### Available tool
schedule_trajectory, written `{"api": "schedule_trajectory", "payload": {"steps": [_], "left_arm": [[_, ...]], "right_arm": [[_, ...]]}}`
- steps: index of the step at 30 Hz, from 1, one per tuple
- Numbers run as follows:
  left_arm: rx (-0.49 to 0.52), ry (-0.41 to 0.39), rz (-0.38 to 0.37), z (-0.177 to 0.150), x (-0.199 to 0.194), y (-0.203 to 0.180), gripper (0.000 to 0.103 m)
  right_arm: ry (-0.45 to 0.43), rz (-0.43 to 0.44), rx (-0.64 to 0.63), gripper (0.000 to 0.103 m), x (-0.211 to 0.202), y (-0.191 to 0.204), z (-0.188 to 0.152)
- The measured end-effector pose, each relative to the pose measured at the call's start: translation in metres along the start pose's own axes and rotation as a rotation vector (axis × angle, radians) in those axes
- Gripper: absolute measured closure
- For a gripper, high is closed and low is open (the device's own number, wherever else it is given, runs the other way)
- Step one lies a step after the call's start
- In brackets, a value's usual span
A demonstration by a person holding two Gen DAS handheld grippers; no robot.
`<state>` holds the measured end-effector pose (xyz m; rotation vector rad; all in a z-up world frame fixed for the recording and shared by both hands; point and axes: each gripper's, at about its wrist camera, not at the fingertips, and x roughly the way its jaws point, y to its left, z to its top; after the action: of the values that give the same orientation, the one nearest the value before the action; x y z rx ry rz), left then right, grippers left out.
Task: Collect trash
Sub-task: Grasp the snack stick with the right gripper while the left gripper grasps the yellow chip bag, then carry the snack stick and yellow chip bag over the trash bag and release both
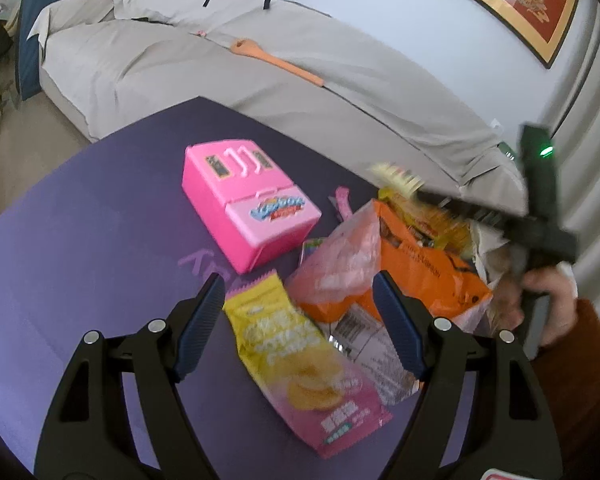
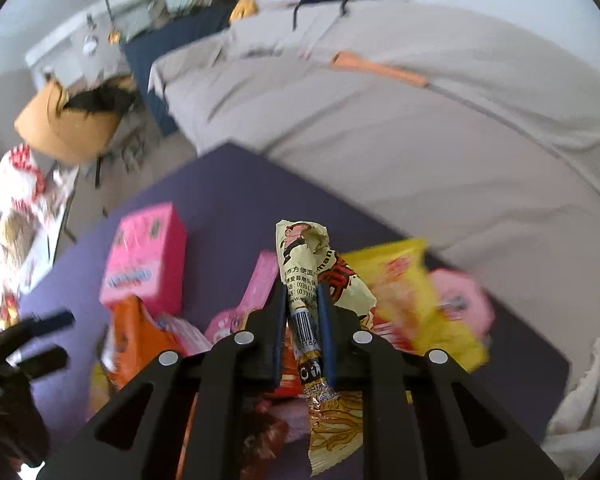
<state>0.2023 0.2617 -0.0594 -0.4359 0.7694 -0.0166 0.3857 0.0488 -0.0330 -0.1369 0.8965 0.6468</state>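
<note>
Your right gripper (image 2: 303, 294) is clamped on a cream wrapper (image 2: 309, 264), crumpled, barcode and red-black print showing, lifted above the orange bag (image 2: 134, 336) on the purple mat (image 2: 228, 184). Your left gripper (image 1: 300, 292) hangs with fingers spread and empty over a yellow-pink packet (image 1: 300, 356) lying flat on the mat. A pink box (image 1: 244, 204) sits beyond it, near the grey sofa (image 1: 340, 76).

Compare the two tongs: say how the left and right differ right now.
The left tongs stand wide open and hold nothing, above a yellow-and-pink snack packet. The right tongs are shut on a cream printed wrapper, held upright between the pads. Both have black arms and blue pads over the purple mat.
</note>
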Motion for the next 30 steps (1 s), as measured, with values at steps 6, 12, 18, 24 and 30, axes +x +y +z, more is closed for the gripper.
{"api": "schedule_trajectory", "payload": {"steps": [6,12,18,24,30], "left_arm": [[-0.049,0.060,0.084,-0.022,0.003,0.000,0.031],[-0.138,0.144,0.066,-0.040,0.014,-0.003,0.031],[-0.057,0.104,0.147,-0.043,0.024,-0.019,0.036],[-0.093,0.066,0.123,-0.046,0.014,-0.010,0.073],[-0.073,-0.005,0.103,-0.043,-0.010,-0.018,0.074]], "right_arm": [[-0.103,-0.061,0.030,0.087,-0.056,-0.019,-0.009],[-0.117,-0.103,0.059,0.087,-0.082,-0.031,-0.047],[-0.117,-0.112,0.127,0.087,-0.092,-0.036,-0.086],[-0.106,-0.129,0.149,0.087,-0.106,-0.034,-0.106],[-0.109,-0.148,0.103,0.087,-0.116,-0.022,-0.114]]}}
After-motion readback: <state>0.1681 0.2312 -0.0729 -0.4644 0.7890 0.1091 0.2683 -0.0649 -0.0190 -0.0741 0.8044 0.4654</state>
